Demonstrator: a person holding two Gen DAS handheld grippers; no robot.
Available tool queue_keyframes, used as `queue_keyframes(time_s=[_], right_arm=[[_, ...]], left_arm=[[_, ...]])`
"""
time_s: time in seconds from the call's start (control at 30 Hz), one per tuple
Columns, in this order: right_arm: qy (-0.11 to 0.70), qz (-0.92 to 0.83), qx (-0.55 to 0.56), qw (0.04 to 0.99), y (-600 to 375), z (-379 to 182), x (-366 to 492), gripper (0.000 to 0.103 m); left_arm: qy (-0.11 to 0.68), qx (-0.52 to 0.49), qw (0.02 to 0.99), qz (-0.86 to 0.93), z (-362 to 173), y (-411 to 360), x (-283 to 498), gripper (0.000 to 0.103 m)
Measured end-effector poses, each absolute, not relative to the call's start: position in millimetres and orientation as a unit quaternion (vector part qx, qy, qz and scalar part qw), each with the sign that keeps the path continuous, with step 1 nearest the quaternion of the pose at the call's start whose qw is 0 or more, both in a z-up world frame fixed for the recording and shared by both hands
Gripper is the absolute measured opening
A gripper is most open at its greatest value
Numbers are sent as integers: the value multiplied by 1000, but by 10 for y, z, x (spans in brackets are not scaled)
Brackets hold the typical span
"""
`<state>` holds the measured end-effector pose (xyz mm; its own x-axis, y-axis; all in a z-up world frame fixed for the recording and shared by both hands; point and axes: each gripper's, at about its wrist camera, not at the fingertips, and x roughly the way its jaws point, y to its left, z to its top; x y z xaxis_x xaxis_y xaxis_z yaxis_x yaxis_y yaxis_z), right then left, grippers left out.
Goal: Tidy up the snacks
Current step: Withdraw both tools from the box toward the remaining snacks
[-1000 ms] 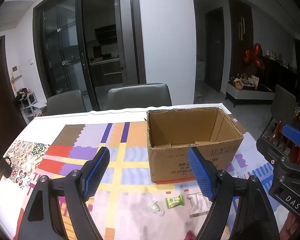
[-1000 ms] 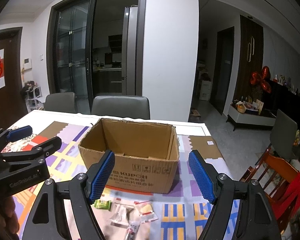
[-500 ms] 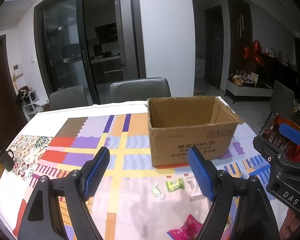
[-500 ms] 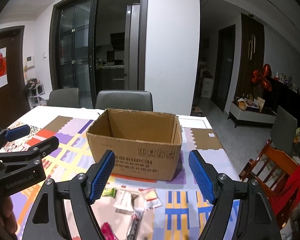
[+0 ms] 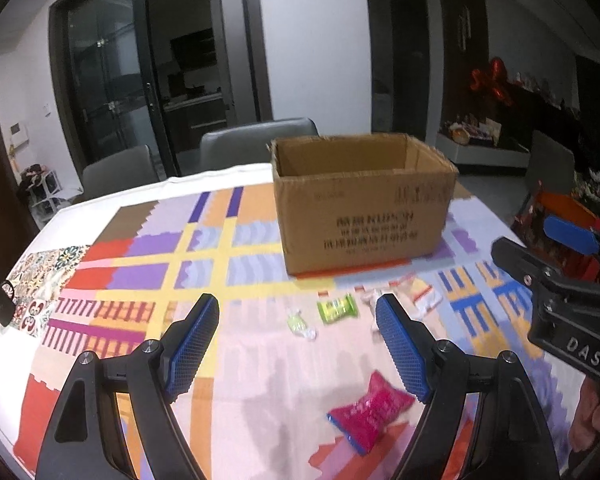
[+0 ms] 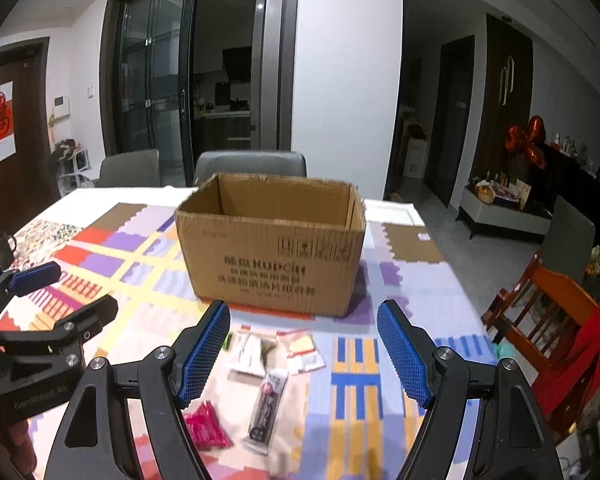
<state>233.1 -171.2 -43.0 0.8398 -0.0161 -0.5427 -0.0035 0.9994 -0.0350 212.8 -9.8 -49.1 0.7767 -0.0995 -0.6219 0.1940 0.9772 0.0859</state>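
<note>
Both claws, left claw (image 5: pixel 298 350) and right claw (image 6: pixel 303 354), hang open and empty above the snacks (image 6: pixel 266 392), which lie loose on the tabletop (image 5: pixel 148 280) before the box (image 6: pixel 272 248). This looks like the approach step; next, one claw must descend and close on one packet.

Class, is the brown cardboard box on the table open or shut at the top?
Open: the brown cardboard box has no lid over it, and its inner walls show from above the rim.

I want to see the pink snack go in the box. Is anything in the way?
Nothing blocks it. The pink snack packet lies loose on the tablecloth, the left gripper hangs open above it, and the cardboard box behind stands open-topped.
</note>
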Motion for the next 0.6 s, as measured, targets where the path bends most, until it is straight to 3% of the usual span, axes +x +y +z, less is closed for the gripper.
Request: queue_keyframes(time_s=[0.6], right_arm=[[356,9,-13,934,-1590,-1071,2284,77]], left_arm=[[357,113,910,-179,-1092,-191,1925,81]])
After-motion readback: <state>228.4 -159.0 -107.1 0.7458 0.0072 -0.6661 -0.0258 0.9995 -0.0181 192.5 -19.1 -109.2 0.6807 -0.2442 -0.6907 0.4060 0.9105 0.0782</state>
